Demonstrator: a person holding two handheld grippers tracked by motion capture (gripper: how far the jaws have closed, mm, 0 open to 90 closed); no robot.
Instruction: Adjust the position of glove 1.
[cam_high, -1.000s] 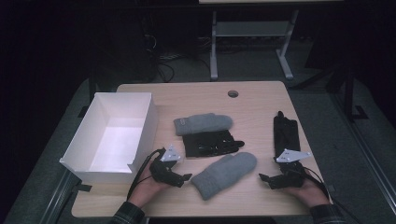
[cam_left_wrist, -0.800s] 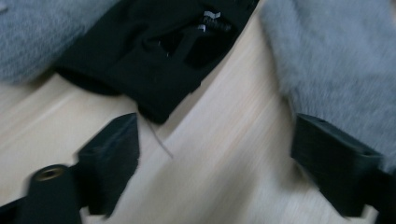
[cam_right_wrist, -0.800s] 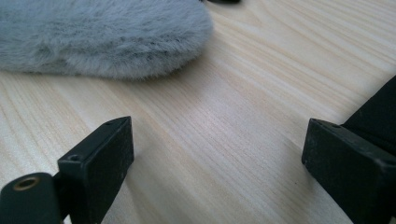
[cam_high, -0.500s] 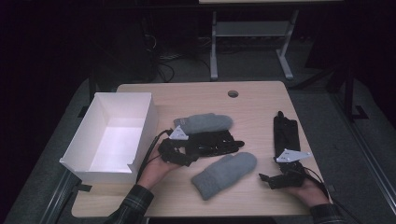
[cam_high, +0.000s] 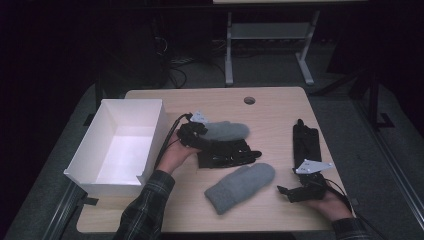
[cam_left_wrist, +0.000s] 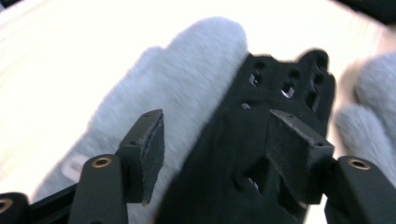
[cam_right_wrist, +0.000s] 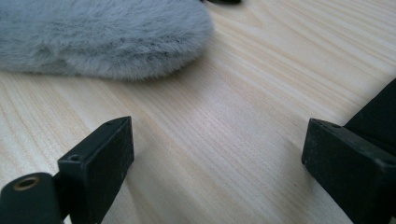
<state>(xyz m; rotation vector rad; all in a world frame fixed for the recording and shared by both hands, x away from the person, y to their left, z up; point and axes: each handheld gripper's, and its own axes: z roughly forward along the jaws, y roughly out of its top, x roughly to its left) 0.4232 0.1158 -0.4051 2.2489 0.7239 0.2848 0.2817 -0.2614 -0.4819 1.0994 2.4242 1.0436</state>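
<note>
While the left gripper (cam_high: 196, 131) is working over the far mitten (cam_high: 227, 130) and the black glove (cam_high: 227, 152) at mid-bench, its fingers (cam_left_wrist: 144, 154) have just been closing and are standing at a middling gap. The left gripper view is showing both garments between them: grey fleece by one pad, black fabric by the other, with no firm pinch yet apparent. The glove is lying partly over that mitten, just right of the white box (cam_high: 122, 145). The right gripper (cam_high: 300, 192) is resting low near the bench's (cam_high: 280, 105) front right, fingers wide and holding nothing, beside the near mitten (cam_high: 240, 187); a second black glove (cam_high: 306, 142) is lying beyond it. Risk, in my judgement: the fingers are straddling two overlapped items, so closing here could be catching both, or only a fold of the glove, dragging the mitten or dropping one short of the box.
</note>
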